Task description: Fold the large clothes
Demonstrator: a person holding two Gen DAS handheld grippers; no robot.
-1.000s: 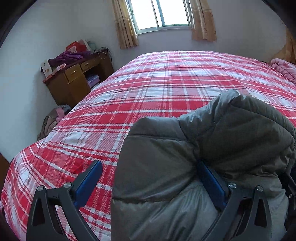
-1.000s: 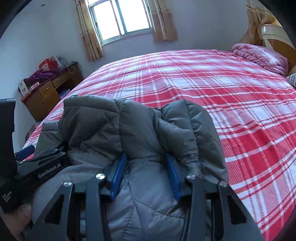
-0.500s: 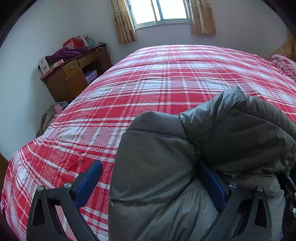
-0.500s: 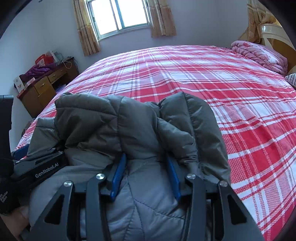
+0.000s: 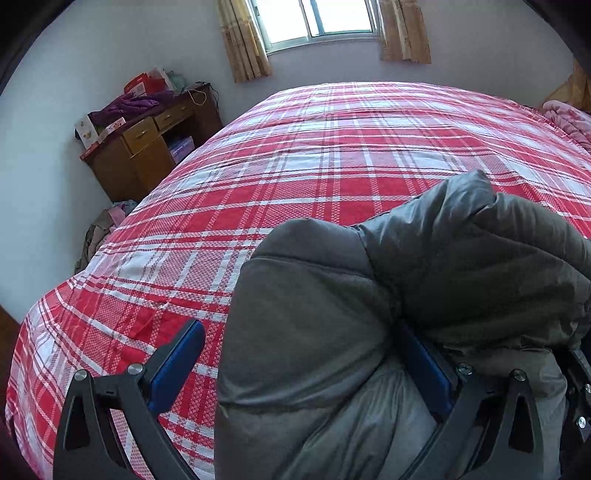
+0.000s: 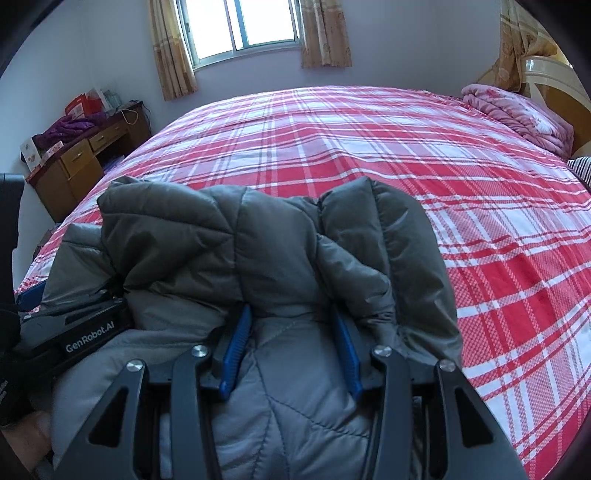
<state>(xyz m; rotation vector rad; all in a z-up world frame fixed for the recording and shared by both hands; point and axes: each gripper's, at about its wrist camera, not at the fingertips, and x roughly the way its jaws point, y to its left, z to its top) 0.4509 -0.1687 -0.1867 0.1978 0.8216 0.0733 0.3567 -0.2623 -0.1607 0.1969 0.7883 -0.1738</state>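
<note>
Right now ur right gripper [image 6: 291, 350] clamps grey puffer jacket [image 6: 258, 258], bunched over plaid bed [image 6: 480, 221] near edge. Left gripper [image 5: 306, 369]: jaws wide, jacket against one pad only. Fabric puffy, light, prob slippery, so grab quilted seams/hem.

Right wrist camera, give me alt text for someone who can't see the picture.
A right hand-held gripper clamps a bunched fold of a grey padded jacket between its blue fingers, above a bed with a red and white checked cover. Beyond are a curtained window, a wooden desk at left and a folded pink blanket at right.
</note>
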